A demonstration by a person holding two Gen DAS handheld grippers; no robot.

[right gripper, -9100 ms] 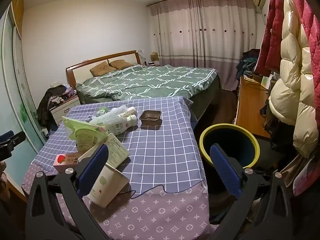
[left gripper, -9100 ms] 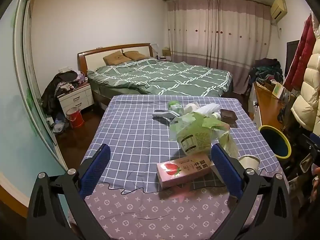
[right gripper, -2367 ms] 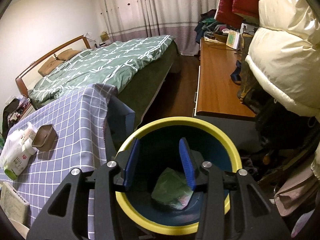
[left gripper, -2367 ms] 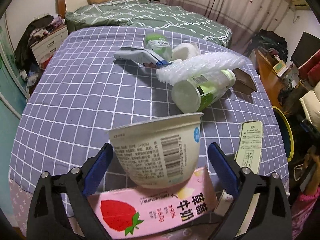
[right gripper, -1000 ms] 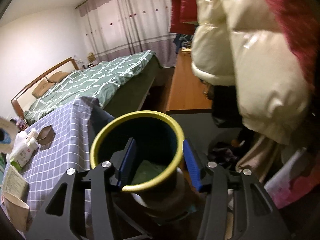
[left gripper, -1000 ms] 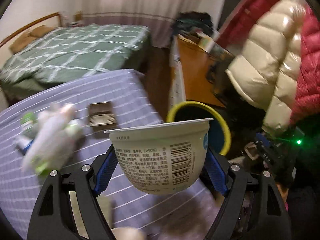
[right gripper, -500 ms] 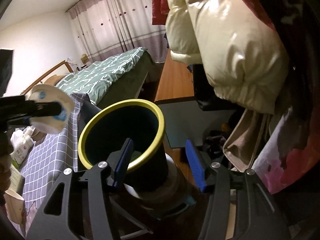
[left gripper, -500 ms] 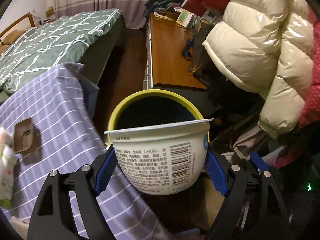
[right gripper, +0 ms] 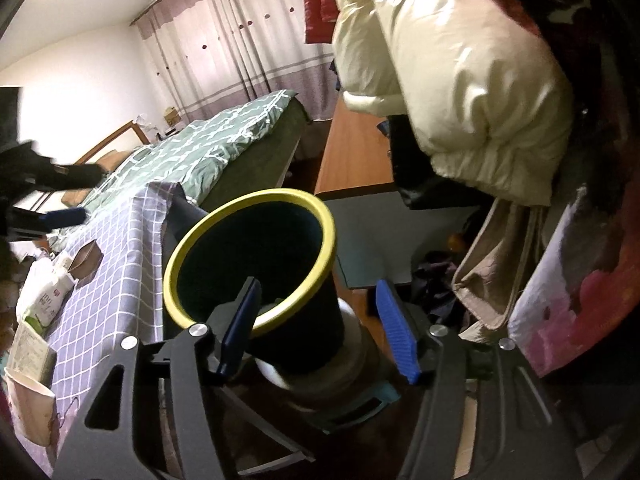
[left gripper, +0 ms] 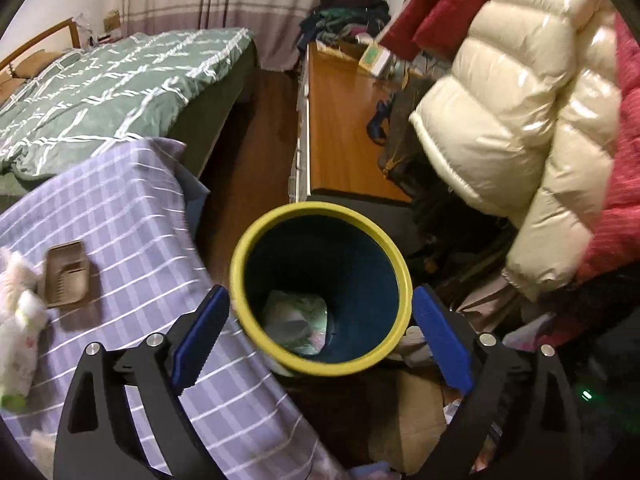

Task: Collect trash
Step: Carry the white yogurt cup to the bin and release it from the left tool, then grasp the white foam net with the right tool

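A dark blue trash bin with a yellow rim point(left gripper: 320, 210) stands on the floor beside the table. My left gripper point(left gripper: 320, 340) is open and empty right above the bin. Inside the bin lie a white cup and green wrapper point(left gripper: 298, 322). My right gripper point(right gripper: 320, 328) is open and empty, low beside the same bin point(right gripper: 256, 200). The left gripper shows in the right wrist view point(right gripper: 66, 214) at the far left. On the table remain a brown tray point(left gripper: 66, 278), a white bottle point(right gripper: 46, 294), a paper box point(right gripper: 30, 346) and a paper cup point(right gripper: 28, 404).
The table has a purple checked cloth point(left gripper: 132, 216). A wooden dresser point(left gripper: 344, 128) stands behind the bin. Cream and red puffer jackets point(left gripper: 532, 128) hang close on the right. A green bed point(left gripper: 120, 84) lies beyond the table. Bags and clutter lie on the floor around the bin.
My left gripper opened and the white cup it held dropped into the bin. The right gripper has opened wider and stays beside the bin.
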